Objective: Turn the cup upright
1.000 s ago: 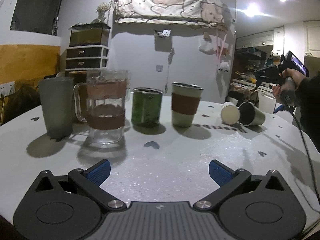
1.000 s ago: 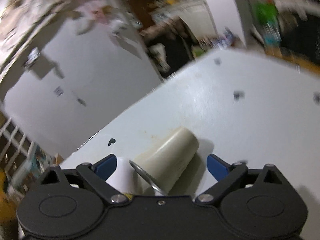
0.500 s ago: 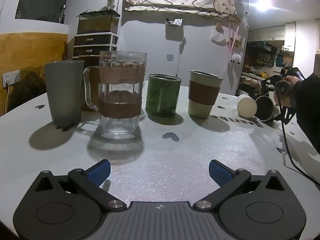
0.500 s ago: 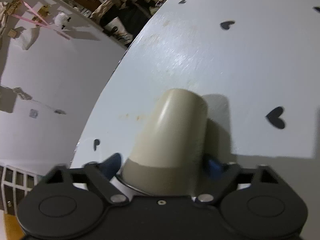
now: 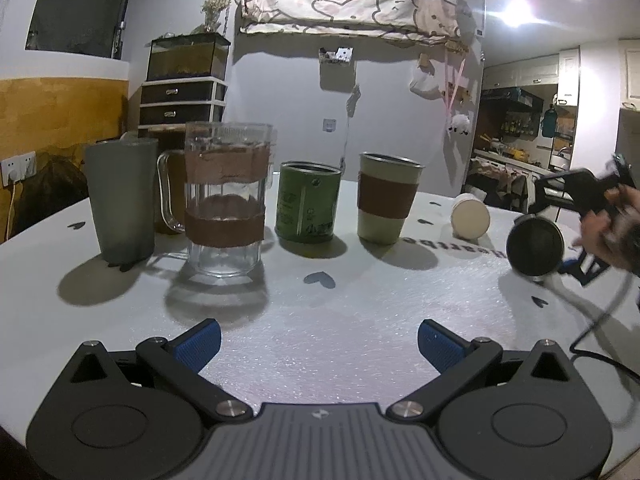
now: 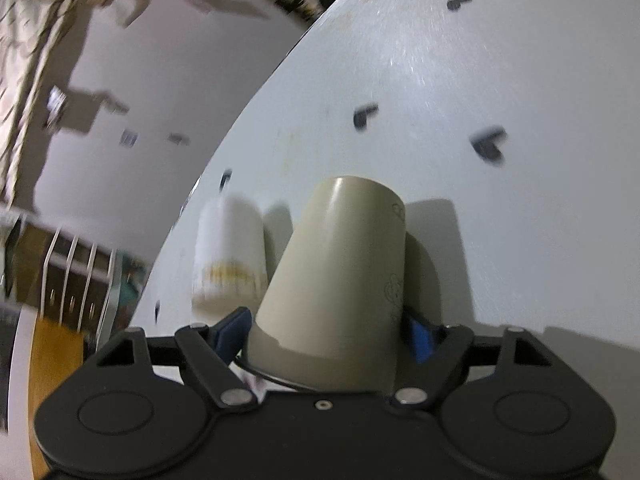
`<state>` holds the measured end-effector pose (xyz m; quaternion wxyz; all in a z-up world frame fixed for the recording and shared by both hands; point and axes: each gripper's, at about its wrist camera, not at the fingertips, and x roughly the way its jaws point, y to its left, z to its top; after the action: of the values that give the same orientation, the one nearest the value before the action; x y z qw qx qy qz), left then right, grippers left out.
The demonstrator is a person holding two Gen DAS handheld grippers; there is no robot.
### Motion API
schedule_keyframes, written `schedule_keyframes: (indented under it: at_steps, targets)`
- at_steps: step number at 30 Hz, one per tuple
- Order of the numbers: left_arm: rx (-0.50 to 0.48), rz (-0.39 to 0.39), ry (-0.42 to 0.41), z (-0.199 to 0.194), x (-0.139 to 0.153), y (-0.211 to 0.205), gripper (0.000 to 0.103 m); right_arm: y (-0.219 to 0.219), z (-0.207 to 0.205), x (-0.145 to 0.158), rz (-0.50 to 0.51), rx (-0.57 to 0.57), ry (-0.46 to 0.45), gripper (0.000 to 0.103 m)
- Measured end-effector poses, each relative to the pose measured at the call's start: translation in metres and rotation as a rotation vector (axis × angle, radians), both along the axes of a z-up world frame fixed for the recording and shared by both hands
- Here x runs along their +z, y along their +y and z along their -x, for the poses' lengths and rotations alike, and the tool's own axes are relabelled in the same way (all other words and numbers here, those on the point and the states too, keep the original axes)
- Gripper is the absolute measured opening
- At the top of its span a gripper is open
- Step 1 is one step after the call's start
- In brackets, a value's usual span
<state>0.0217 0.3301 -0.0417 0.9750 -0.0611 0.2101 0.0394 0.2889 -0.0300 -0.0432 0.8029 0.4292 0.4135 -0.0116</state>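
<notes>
My right gripper (image 6: 326, 330) is shut on a beige cup (image 6: 340, 272) near its metal rim; the cup's base points away from the camera. In the left wrist view the same cup (image 5: 535, 246) shows its dark open mouth, lifted at the table's right side in the right gripper (image 5: 576, 232). A white paper cup (image 6: 230, 256) lies on its side just left of it, also in the left wrist view (image 5: 470, 220). My left gripper (image 5: 319, 338) is open and empty, low over the near table.
On the white round table (image 5: 360, 320) stand, left to right, a grey tumbler (image 5: 122, 200), a glass mug with brown bands (image 5: 224, 200), a green tin (image 5: 308, 202) and a sleeved beige cup (image 5: 388, 198). A cable (image 5: 600, 320) trails at right.
My right gripper has closed on the beige cup and drawn it away from the white paper cup, toward the right. The left gripper has barely shifted.
</notes>
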Motion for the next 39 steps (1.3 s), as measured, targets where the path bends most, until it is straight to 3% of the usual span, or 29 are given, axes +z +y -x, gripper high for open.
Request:
schedule_keyframes:
  at_steps: [9,19,25,32,39]
  targets:
    - [-0.001,-0.012,-0.029,0.008,0.012,-0.008,0.103,0.038,0.087,0.009,0.058,0.350,-0.005,0.080]
    - [-0.040,-0.001,-0.026,0.001,0.016,-0.015,0.103,0.105,0.163,0.036,0.386,0.844,-0.098,0.076]
    - [-0.079,0.010,-0.019,-0.005,0.018,-0.018,0.103,0.128,0.198,0.045,0.681,1.020,-0.265,0.075]
    - [-0.209,0.034,0.007,-0.026,0.027,-0.028,0.103,0.146,0.231,0.043,0.879,1.223,-0.481,0.074]
    - [-0.250,0.067,0.090,-0.055,0.022,-0.027,0.103,0.149,0.255,0.042,0.901,1.385,-0.661,0.074]
